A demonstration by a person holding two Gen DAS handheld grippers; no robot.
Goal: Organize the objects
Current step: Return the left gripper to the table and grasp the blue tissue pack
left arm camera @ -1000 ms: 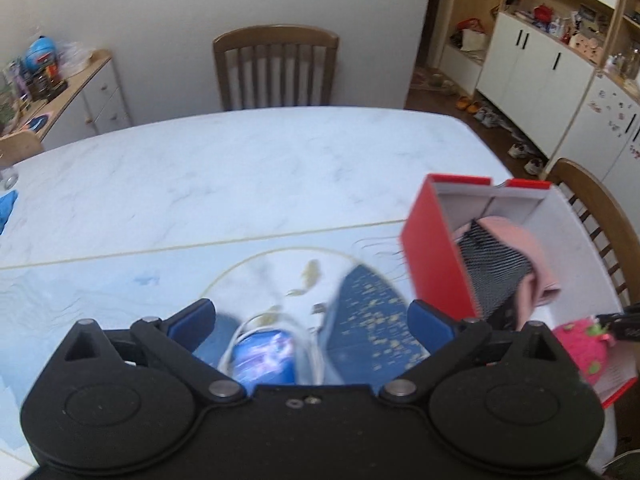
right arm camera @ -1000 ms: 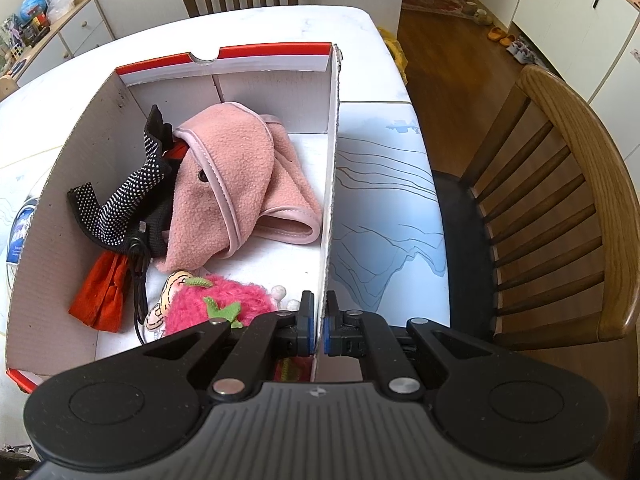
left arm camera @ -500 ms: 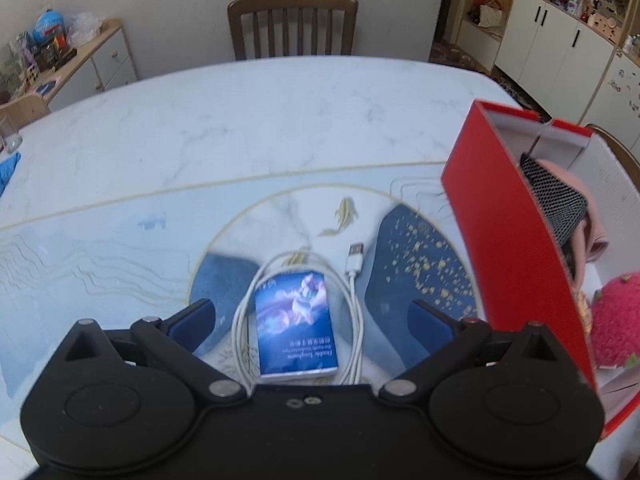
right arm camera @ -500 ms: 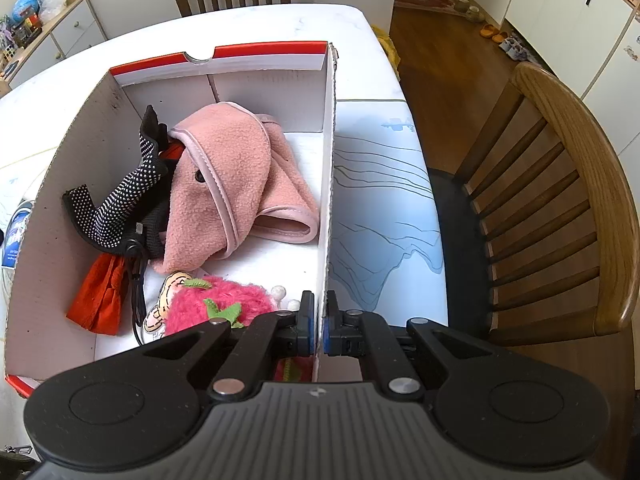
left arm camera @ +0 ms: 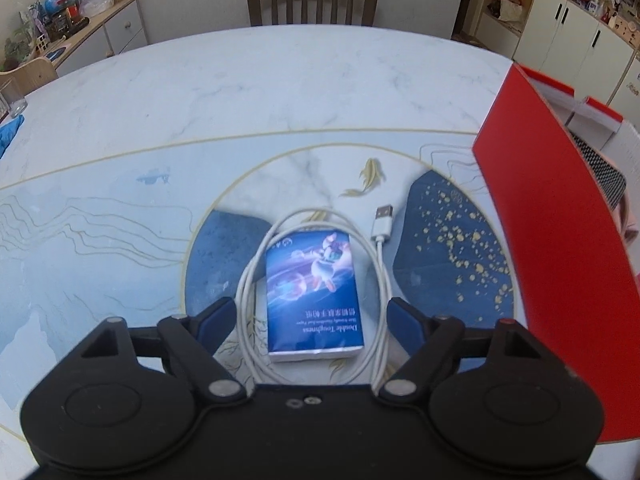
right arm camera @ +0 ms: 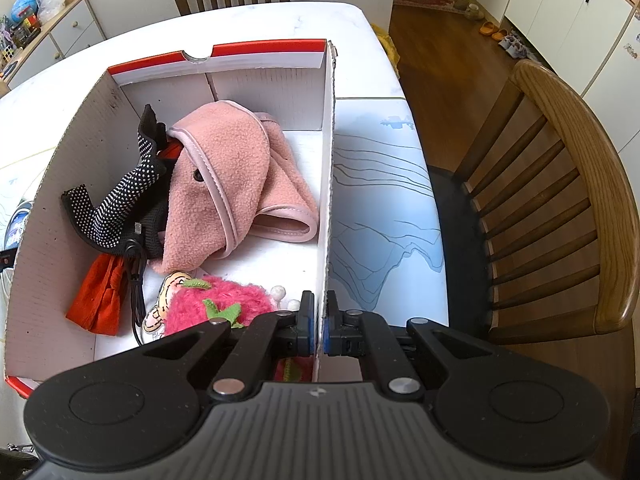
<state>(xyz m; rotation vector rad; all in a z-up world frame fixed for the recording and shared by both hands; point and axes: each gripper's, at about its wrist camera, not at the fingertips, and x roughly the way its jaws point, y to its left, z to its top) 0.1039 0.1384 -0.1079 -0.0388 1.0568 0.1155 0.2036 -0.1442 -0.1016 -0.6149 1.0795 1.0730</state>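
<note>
The left gripper (left arm camera: 310, 320) hangs over the table (left arm camera: 240, 92), its jaws closing but not yet touching the blue packet (left arm camera: 314, 296) and the coiled white cable (left arm camera: 378, 264) between them. Just right of those stands the red box (right arm camera: 326, 184), holding a pink cloth (right arm camera: 236, 176) and a pink plush toy (right arm camera: 218, 304). The right gripper (right arm camera: 318, 326) is clenched on the box's right wall.

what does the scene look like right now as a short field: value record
left tool: jaws closing, blue tissue pack and white usb cable between them, pads not touching yet
right tool: shut on box wall
box: red outside, open top
box contents: pink fleece, dotted black cloth, orange cloth, pink plush
table: marble-look top
</note>
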